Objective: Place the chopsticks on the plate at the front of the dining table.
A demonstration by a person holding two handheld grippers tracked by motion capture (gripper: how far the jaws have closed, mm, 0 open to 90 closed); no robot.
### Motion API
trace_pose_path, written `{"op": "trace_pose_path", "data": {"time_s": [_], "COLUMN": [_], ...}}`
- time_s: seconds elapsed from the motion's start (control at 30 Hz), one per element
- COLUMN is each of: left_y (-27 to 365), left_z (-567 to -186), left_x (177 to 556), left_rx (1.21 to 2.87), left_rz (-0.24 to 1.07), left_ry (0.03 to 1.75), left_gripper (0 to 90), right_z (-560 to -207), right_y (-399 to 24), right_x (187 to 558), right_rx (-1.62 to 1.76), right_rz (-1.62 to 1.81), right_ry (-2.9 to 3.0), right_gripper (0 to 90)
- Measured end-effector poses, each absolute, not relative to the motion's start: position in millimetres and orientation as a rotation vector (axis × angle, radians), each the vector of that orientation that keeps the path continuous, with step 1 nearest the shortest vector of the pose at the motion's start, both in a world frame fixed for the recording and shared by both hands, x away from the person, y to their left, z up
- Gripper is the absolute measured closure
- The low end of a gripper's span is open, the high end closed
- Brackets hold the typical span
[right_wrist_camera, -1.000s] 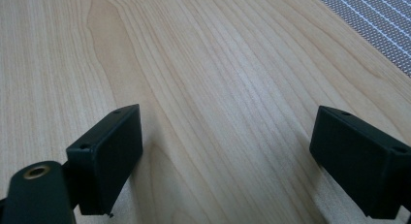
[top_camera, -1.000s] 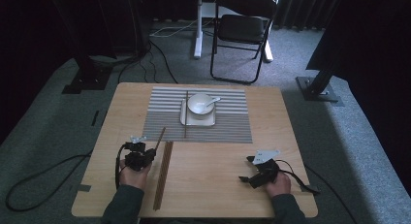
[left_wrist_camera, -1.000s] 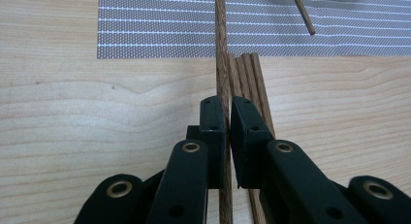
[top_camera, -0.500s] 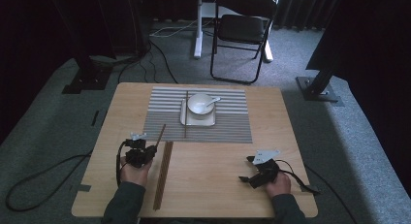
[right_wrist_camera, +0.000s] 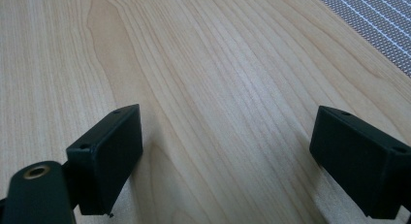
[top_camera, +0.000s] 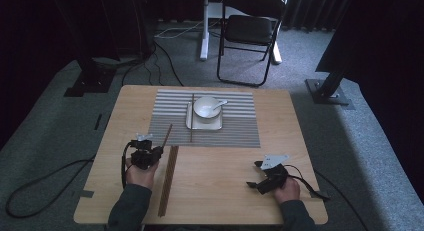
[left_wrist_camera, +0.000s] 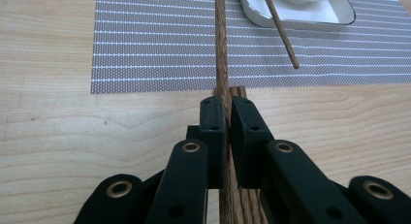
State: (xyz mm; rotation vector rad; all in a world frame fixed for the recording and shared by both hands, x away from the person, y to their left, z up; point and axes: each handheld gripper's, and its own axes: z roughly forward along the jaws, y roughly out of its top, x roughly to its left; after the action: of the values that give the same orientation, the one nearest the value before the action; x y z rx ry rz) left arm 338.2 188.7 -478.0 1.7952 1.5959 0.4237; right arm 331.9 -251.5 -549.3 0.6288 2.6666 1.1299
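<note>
My left gripper (top_camera: pixel 158 150) (left_wrist_camera: pixel 227 105) is shut on a brown wooden chopstick (top_camera: pixel 167 133) (left_wrist_camera: pixel 220 49), which points forward over the near edge of the grey striped placemat (top_camera: pixel 235 126) (left_wrist_camera: pixel 145 40). Under and behind it, several more chopsticks (top_camera: pixel 169 186) (left_wrist_camera: pixel 238 94) lie bundled on the table. Another chopstick (top_camera: pixel 192 118) (left_wrist_camera: pixel 281 30) rests on the mat against the left rim of a white square plate (top_camera: pixel 215 125) (left_wrist_camera: pixel 300 18). The plate carries a white bowl (top_camera: pixel 205 107) with a spoon (top_camera: pixel 220 103). My right gripper (top_camera: pixel 254 174) (right_wrist_camera: pixel 228 151) stands open over bare wood at the front right, nothing between its jaws.
The light wooden table (top_camera: pixel 215 191) has room between the two hands. A corner of the placemat (right_wrist_camera: pixel 383 20) lies ahead of the right gripper. A black folding chair (top_camera: pixel 250 36) and stand bases sit on the floor beyond the table. Cables trail on the floor at the left.
The left gripper, with the chopstick in it, has crept slightly toward the mat. The right gripper has kept still.
</note>
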Motion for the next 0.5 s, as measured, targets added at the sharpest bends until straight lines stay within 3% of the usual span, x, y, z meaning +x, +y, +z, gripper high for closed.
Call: {"op": "trace_pose_path", "data": {"time_s": [0.5], "left_y": [186.4], "left_z": [-470.6], "left_x": [344.9], "left_rx": [1.778], "left_rz": [0.432], "left_ry": [1.592], "left_gripper": [84.1], "right_z": [-549.3], "right_y": [-251.5], "right_x": [331.8], "right_rx": [0.629], "right_rz": [1.13], "right_ry": [2.666], "right_gripper": [11.1]}}
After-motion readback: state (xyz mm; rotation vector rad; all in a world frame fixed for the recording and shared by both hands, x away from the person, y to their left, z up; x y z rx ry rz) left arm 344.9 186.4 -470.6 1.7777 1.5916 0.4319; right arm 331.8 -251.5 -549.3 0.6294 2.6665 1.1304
